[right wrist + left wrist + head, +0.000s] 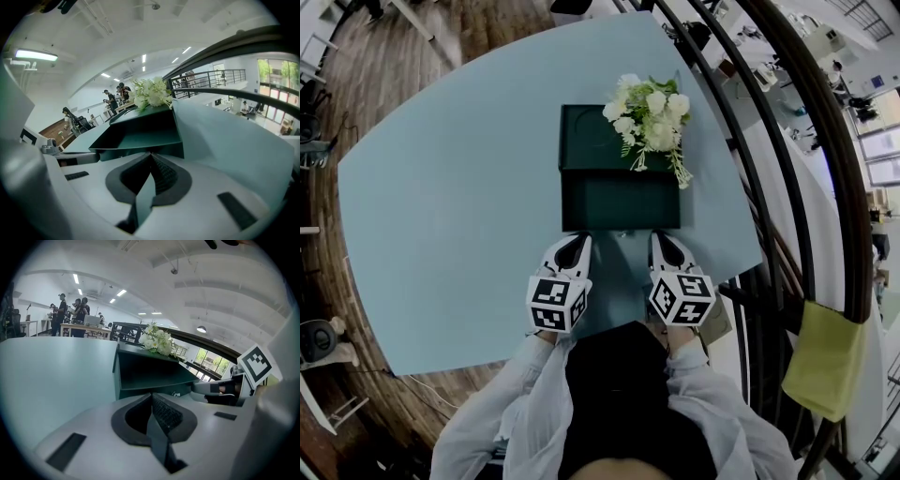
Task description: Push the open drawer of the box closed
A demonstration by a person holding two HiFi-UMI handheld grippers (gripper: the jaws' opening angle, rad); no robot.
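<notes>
A dark green box point(586, 136) stands on the light blue table point(441, 206), and its drawer point(619, 202) is pulled out toward me. White flowers point(652, 117) lie on the box's top at the right. My left gripper point(578, 241) is shut, its tip at the left part of the drawer's front. My right gripper point(661, 238) is shut too, at the right part of that front. In the left gripper view the drawer point(150, 373) rises just past the shut gripper point(151, 397). The right gripper view shows the same drawer point(140, 138) just ahead of the shut gripper point(150, 155).
The table's near edge point(609, 323) runs close behind both grippers. A dark curved railing point(806, 141) passes on the right, with a yellow-green bag point(820, 361) hanging from it. People point(70, 310) stand at desks far behind the table.
</notes>
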